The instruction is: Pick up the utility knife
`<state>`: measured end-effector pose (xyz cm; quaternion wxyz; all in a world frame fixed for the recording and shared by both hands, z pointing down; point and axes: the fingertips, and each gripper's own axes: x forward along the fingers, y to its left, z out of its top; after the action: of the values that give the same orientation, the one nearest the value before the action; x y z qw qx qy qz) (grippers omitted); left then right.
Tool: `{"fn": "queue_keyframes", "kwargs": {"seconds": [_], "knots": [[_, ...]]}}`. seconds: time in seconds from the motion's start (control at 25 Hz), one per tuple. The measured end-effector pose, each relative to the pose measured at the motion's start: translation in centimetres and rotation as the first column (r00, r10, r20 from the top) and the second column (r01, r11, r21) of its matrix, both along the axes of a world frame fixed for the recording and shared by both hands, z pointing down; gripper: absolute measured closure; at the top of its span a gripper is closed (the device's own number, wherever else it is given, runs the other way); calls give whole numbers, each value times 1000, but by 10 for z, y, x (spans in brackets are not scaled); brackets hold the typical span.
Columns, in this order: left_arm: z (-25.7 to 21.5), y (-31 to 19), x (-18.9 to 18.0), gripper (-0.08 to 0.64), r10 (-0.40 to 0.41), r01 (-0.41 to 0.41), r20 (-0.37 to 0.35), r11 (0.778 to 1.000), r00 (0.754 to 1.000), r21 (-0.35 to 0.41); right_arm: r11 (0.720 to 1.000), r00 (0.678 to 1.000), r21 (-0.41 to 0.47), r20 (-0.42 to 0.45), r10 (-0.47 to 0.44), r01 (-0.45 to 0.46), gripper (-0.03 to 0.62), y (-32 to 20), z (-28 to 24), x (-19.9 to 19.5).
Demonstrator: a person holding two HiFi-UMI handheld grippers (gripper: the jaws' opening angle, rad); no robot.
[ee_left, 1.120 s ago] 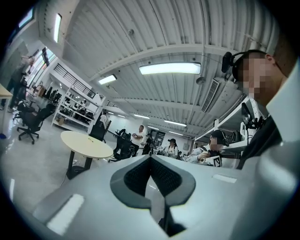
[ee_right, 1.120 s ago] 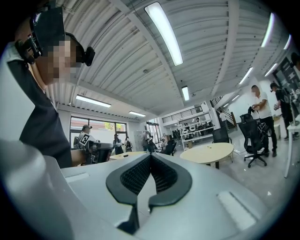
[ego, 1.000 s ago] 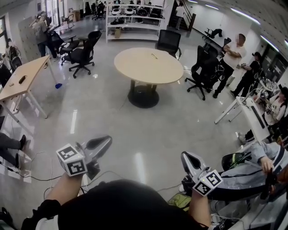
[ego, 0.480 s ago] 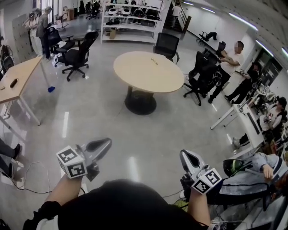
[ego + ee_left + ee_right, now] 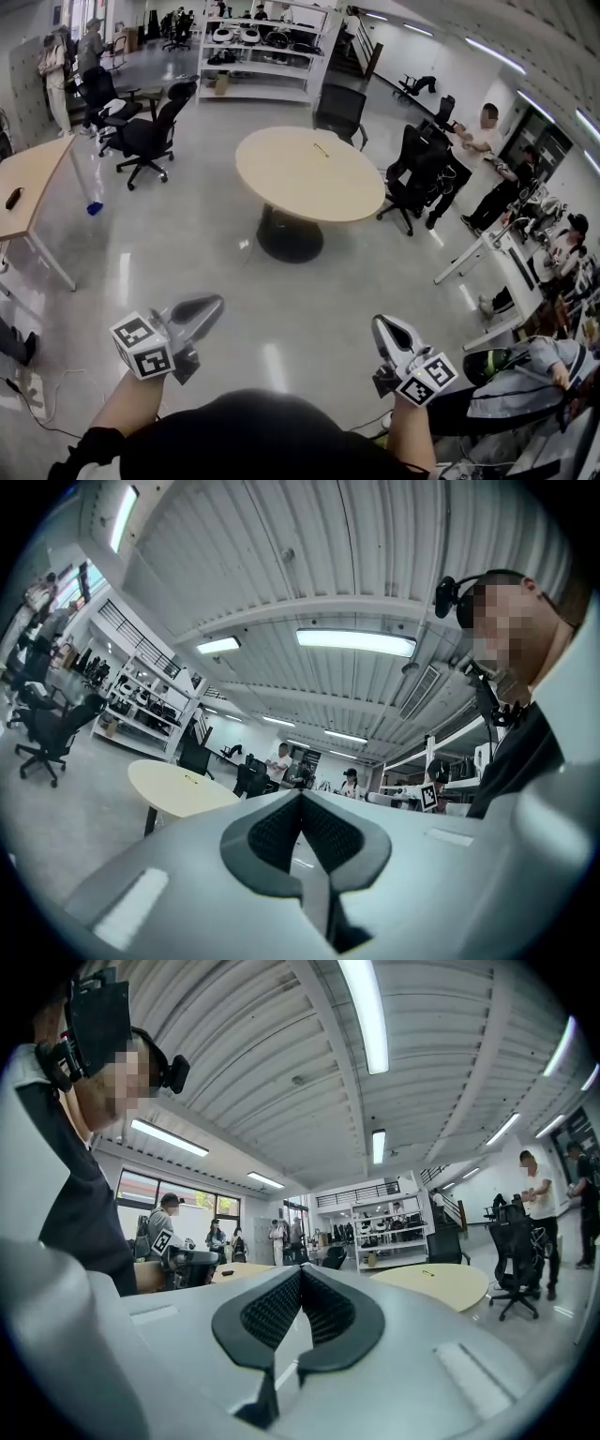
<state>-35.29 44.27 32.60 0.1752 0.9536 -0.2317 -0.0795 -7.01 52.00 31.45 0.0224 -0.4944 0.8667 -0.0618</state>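
The utility knife [image 5: 322, 149] is a small thin object lying on the far part of a round beige table [image 5: 305, 183], well ahead of me. It also shows as a tiny mark on that table in the left gripper view [image 5: 190, 779] and the right gripper view [image 5: 429, 1273]. My left gripper [image 5: 208, 305] is held level at the lower left, jaws shut with nothing between them. My right gripper [image 5: 386, 325] is level at the lower right, also shut and empty. Both point toward the table and are far short of it.
Black office chairs [image 5: 145, 136] stand left of the table, with others [image 5: 412, 178] to its right and behind it. People [image 5: 478, 141] stand at the right near white desks [image 5: 487, 244]. A wooden desk [image 5: 28, 183] is at the left. Shelving [image 5: 262, 47] lines the back wall.
The whole view has moved forward across the shiny floor toward the round table. Both grippers came along with it and stayed shut.
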Motion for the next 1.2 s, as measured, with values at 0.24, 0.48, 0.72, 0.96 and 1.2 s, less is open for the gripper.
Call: {"fn": "queue_keyframes", "kwargs": {"seconds": [0.24,0.48,0.72,0.96,1.2], "knots": [[13,-30,-9,566,-31,31,-3,999,1000,-16,1000,1000,-14,4,-3,3,578,-35,8,7],[11,-60,6,566,-91,92,36,996,995,-13,998,997,-12,26,-66,66,577,-85,16,24],[0,-98,67,566,-193,193,36,981,980,13,989,988,9,27,-150,150,577,-150,16,94],[-15,-129,154,566,-219,217,40,975,975,34,977,978,38,3,-208,208,578,-198,4,169],[-17,-154,217,566,-210,208,53,978,976,31,976,977,35,8,-214,213,578,-226,11,227]]}}
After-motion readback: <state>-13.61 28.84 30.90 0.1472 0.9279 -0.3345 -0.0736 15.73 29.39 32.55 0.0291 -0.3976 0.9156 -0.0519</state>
